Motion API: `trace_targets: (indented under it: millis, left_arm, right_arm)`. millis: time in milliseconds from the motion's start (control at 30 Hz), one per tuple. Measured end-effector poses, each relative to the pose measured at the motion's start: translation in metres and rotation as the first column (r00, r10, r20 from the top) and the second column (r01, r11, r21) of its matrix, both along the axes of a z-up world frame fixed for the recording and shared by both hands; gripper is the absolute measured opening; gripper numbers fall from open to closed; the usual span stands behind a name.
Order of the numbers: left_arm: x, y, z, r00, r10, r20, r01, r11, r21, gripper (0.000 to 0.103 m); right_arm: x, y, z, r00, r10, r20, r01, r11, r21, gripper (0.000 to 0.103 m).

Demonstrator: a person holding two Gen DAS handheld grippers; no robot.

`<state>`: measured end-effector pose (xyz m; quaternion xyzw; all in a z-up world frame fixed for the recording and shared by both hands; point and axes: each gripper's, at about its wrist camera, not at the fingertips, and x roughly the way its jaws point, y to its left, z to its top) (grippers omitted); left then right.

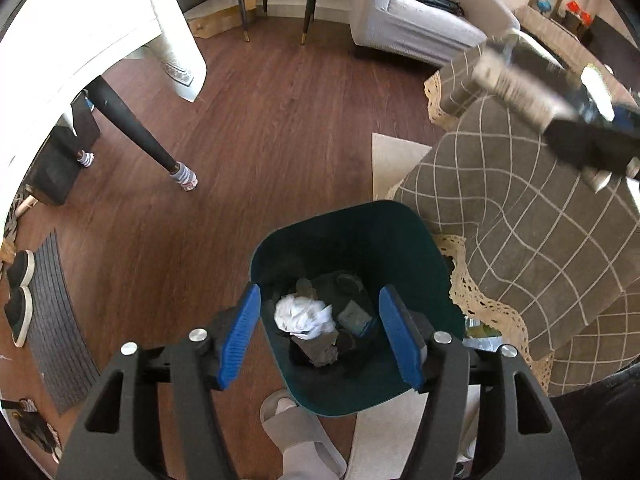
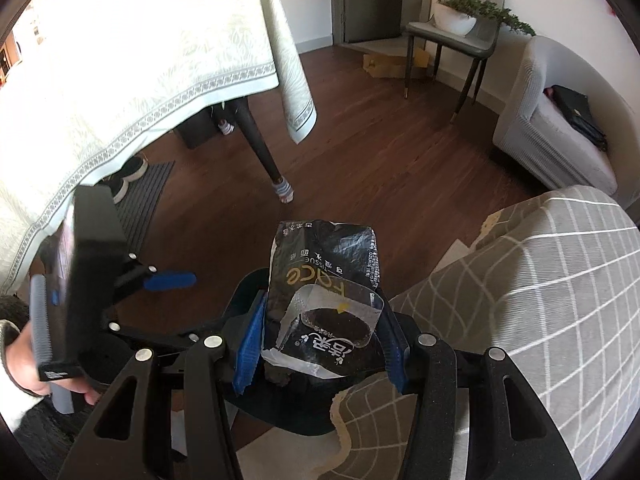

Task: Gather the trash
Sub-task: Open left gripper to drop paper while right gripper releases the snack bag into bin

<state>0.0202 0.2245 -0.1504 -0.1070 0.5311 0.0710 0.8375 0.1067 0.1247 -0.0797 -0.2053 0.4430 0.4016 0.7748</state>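
A dark green trash bin (image 1: 400, 224) stands on the wood floor, holding a crumpled white tissue (image 1: 304, 316) and dark scraps. My left gripper (image 1: 320, 336) is open and empty, its blue fingers (image 1: 240, 336) spread just above the bin's mouth. My right gripper (image 2: 324, 340) is shut on a black tissue packet (image 2: 324, 272) with gold lettering, held over the bin rim (image 2: 244, 292). The left gripper also shows in the right wrist view (image 2: 168, 280). The right gripper with the packet shows blurred at upper right in the left wrist view (image 1: 552, 92).
A grey checked blanket with lace trim (image 1: 520, 220) lies right of the bin. A table leg (image 1: 132, 124) under a white tablecloth (image 2: 120, 80) stands at left. A grey slipper (image 1: 296, 432) lies by the bin. A white armchair (image 2: 560, 128), a side chair (image 2: 452, 40) and a doormat with shoes (image 1: 52, 320) are around.
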Motion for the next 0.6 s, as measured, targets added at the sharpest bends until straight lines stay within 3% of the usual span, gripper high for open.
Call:
trace_targets:
  millis: [333,600]
  left_arm:
    - [-0.008,0.011,0.029,0.997,0.006,0.083,-0.009,0.999,0.032,0.062]
    - [-0.016,0.022,0.058,0.985,0.036,0.171,-0.04,0.999,0.022,0.048]
  right_arm:
    - [-0.006,0.02,-0.021,1.0,0.016,-0.022,-0.017,0.999,-0.043,0.052]
    - [-0.008,0.03,-0.042,0.998,0.023,-0.054,-0.027,0.997,-0.076,0.052]
